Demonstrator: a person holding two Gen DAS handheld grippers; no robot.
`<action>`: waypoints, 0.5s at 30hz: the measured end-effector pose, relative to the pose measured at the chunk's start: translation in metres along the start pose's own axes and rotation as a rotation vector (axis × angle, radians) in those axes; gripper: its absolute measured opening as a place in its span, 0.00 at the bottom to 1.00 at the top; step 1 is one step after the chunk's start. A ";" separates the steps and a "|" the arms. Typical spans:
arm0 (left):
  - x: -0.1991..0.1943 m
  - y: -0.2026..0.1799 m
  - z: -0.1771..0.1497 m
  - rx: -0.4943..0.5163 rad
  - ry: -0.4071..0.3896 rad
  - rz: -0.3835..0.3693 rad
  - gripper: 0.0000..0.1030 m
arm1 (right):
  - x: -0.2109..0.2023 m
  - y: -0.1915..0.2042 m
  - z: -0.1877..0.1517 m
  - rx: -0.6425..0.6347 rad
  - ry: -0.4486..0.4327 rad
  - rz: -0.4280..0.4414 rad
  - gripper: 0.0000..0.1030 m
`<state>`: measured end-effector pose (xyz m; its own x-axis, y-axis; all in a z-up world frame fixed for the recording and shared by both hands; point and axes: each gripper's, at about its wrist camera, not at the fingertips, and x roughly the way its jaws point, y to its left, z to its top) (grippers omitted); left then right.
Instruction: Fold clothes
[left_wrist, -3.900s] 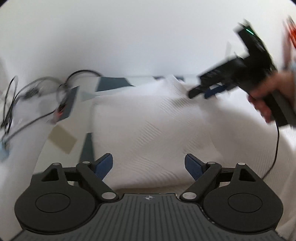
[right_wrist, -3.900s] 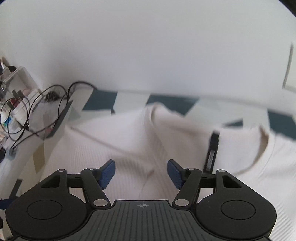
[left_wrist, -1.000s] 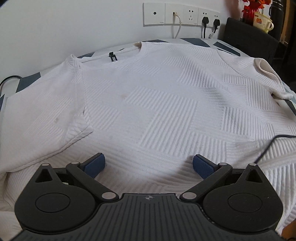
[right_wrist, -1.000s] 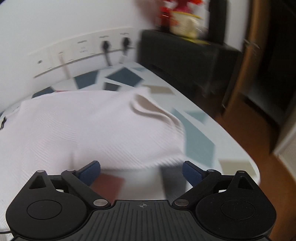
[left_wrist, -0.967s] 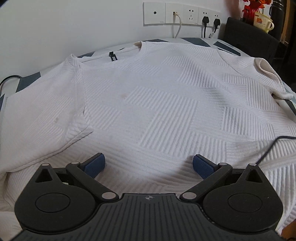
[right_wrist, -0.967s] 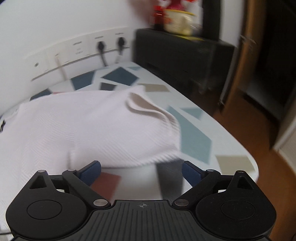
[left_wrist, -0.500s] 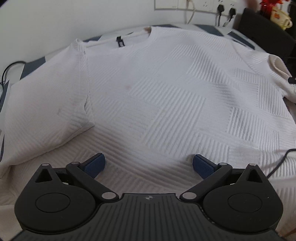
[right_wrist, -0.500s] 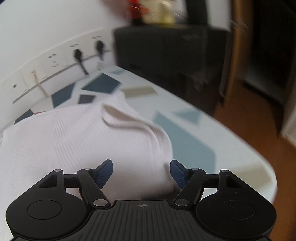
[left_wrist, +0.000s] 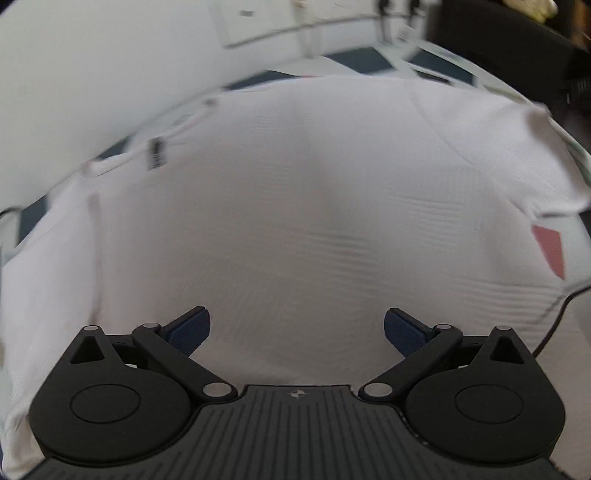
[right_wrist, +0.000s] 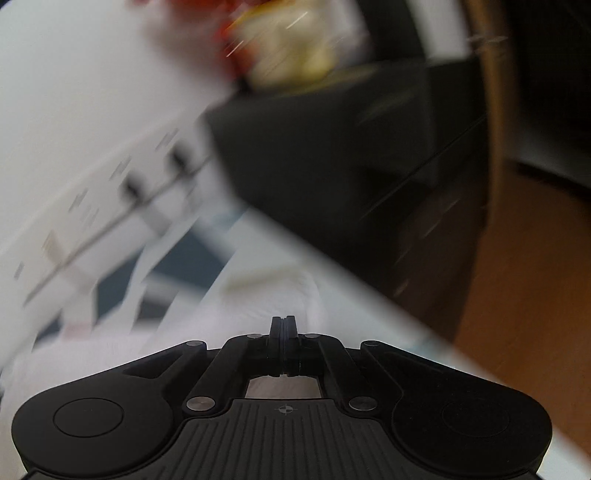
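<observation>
A white textured shirt (left_wrist: 295, 184) lies spread flat on the table, its collar with a black label (left_wrist: 157, 157) at the far left. My left gripper (left_wrist: 297, 328) hovers open over the shirt's lower body, nothing between its blue pads (left_wrist: 190, 328). In the right wrist view, my right gripper (right_wrist: 282, 325) is shut, its tips over the shirt's sleeve (right_wrist: 273, 295) near the table's edge. Both views are blurred, and I cannot tell whether fabric is caught between the right pads.
The patterned tabletop (right_wrist: 369, 306) ends just right of the sleeve, with wooden floor (right_wrist: 535, 277) below. A black cabinet (right_wrist: 332, 166) stands beyond, wall sockets (right_wrist: 147, 177) at the back. A black cable (left_wrist: 554, 332) crosses the shirt's near right.
The right gripper's jaws went from wide apart to shut as it moved down to the sleeve. The left gripper swung across over the shirt, staying open.
</observation>
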<state>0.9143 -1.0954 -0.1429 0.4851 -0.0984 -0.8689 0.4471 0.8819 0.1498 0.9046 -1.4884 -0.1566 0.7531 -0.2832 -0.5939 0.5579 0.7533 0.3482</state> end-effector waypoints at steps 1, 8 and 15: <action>0.007 -0.009 0.002 0.014 0.016 0.004 1.00 | 0.000 -0.011 0.009 0.019 -0.006 -0.008 0.00; 0.020 -0.019 0.015 -0.105 0.016 -0.070 1.00 | -0.012 -0.055 0.028 0.098 0.118 0.120 0.33; 0.012 -0.034 0.022 -0.047 -0.034 -0.075 0.99 | -0.035 -0.066 -0.005 0.046 0.169 0.152 0.50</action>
<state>0.9210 -1.1369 -0.1478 0.4772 -0.1794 -0.8603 0.4475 0.8921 0.0623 0.8391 -1.5254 -0.1627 0.7626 -0.0618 -0.6440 0.4606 0.7508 0.4735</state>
